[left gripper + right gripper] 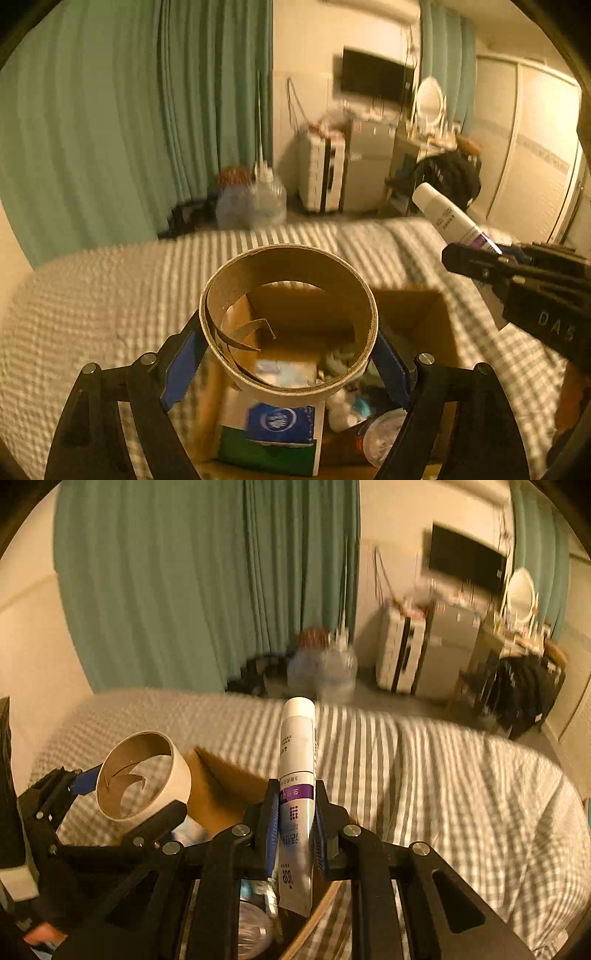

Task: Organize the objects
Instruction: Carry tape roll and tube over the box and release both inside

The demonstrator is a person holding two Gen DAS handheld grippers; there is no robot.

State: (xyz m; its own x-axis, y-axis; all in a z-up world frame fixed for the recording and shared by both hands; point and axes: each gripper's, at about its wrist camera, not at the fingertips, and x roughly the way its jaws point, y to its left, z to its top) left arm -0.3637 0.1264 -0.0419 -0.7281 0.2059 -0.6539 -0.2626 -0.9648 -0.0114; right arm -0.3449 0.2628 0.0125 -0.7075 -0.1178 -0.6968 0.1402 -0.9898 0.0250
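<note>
Left gripper (pixel 288 354) pinches cardboard ring (pixel 288 317); right gripper (pixel 295 827) clamps white tube (pixel 297 775). Both above open cardboard box (pixel 417 314) on checked bedspread (pixel 92 295).

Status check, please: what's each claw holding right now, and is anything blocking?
Left gripper shut on cardboard ring. Right gripper shut on white tube. Both above open cardboard box. Nothing blocking.

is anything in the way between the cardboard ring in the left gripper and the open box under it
Nothing visible blocks it. The left gripper holds the cardboard ring directly above the open cardboard box; only the box's own contents lie below.
</note>
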